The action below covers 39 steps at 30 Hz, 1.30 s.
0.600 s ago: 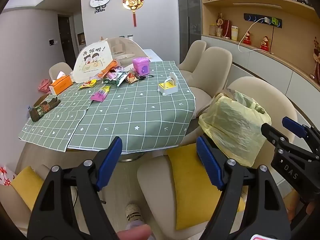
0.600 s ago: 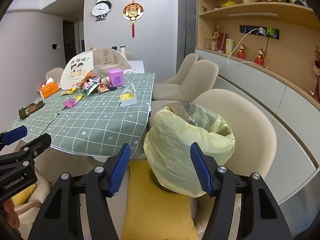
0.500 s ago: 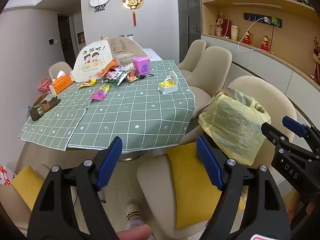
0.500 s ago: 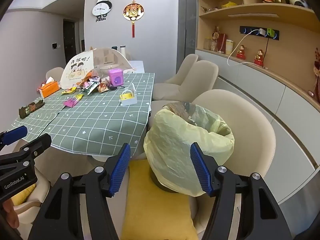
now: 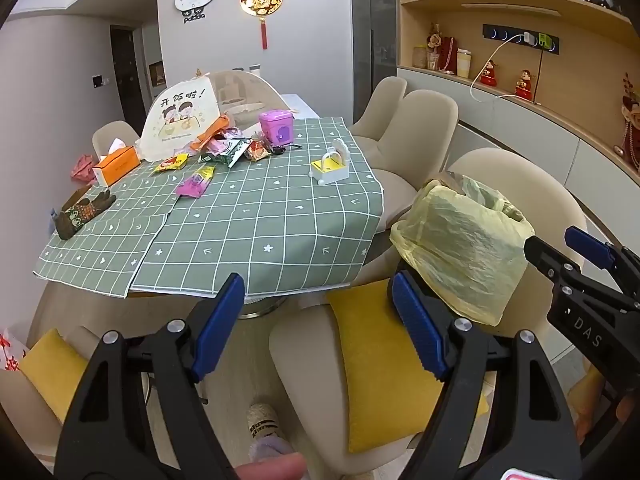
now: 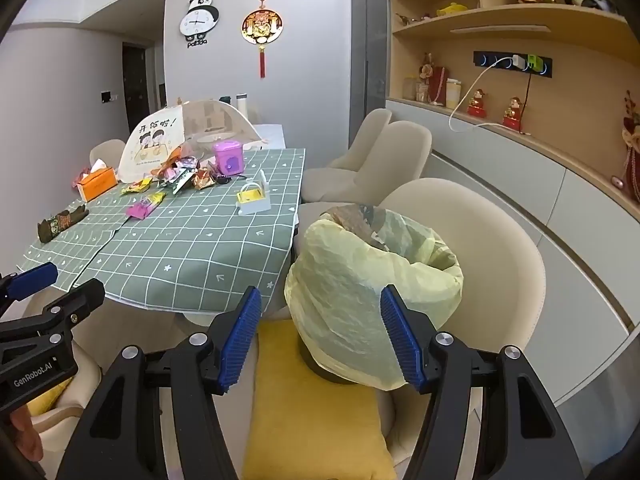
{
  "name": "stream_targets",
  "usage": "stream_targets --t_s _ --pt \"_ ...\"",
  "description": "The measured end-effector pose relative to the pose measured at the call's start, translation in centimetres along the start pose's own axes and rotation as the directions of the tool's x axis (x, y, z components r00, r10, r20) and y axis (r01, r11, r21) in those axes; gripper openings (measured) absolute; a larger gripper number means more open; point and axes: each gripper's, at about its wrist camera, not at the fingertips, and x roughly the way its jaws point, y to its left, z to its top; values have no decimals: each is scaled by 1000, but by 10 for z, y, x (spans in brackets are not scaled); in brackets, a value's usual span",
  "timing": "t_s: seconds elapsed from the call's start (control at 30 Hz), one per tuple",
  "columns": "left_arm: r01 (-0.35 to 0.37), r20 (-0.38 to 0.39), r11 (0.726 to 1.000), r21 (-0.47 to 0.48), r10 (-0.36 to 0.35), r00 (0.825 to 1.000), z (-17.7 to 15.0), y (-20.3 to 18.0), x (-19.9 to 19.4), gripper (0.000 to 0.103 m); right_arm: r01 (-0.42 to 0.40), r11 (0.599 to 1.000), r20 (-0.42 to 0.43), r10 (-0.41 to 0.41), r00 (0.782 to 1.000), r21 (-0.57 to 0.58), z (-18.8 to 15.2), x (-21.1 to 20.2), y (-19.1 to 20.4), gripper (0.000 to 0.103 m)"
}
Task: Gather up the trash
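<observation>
Both grippers spread wide and empty, short of the table.

Left gripper (image 5: 318,324) and right gripper (image 6: 320,338) gaping, grasping nothing. Wrappers (image 5: 224,148) heaped at far end of green checked tablecloth (image 5: 256,232); yellow-lined bin (image 6: 372,280) standing on cushioned chair (image 6: 492,240) beside table.

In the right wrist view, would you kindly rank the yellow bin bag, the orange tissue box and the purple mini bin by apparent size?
1. yellow bin bag, largest, though nearest the camera.
2. and 3. orange tissue box and purple mini bin: too alike to rank.
</observation>
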Motion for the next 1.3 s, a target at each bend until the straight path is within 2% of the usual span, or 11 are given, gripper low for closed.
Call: stream_targets --t_s 1.3 --pt "-5 3 1000 -2 5 1000 2 -1 0 73 -4 1000 -13 4 1000 -8 -4 3 -1 59"
